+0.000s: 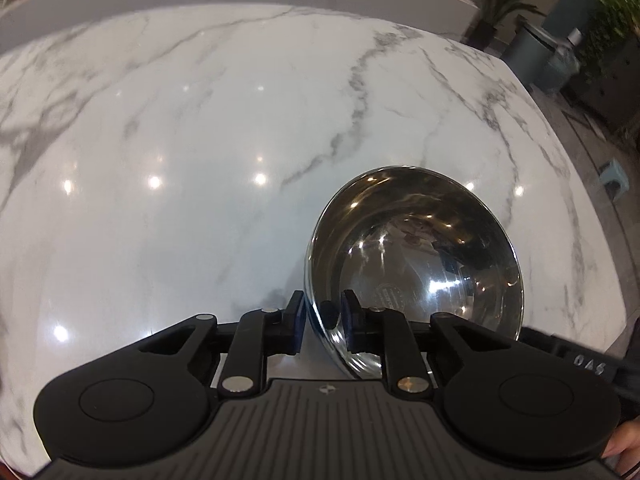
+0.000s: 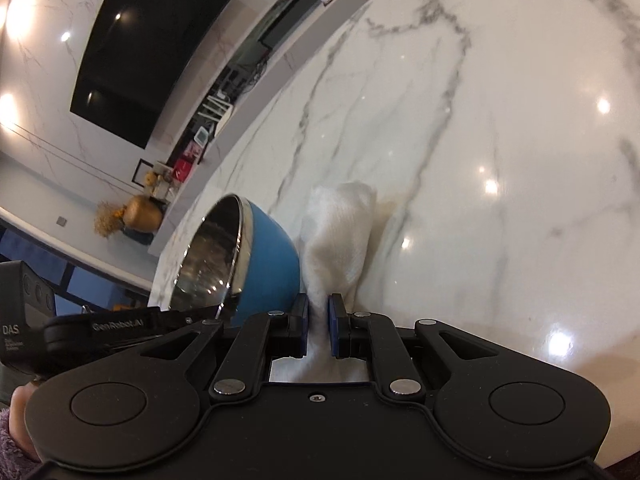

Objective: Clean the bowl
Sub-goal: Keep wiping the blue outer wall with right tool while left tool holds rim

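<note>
Bowl (image 1: 416, 256) sat on the marble counter (image 1: 180, 140), steel inside, blue outside, its rim between my left gripper (image 1: 322, 322)'s parted pads, none pressing. My right gripper (image 2: 318, 330) was clamped on the white cloth (image 2: 336, 232) just beside it. I judged wiping not begun; next, pinch the rim and bring the cloth inside.

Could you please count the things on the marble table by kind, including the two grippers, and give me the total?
Bowl, steel inside, blue outside, tilted: 1
White cloth, pinched in the right gripper: 1
Grippers, the left gripper with its fingers on either side of the bowl's rim, and the right one: 2
Total: 4
</note>
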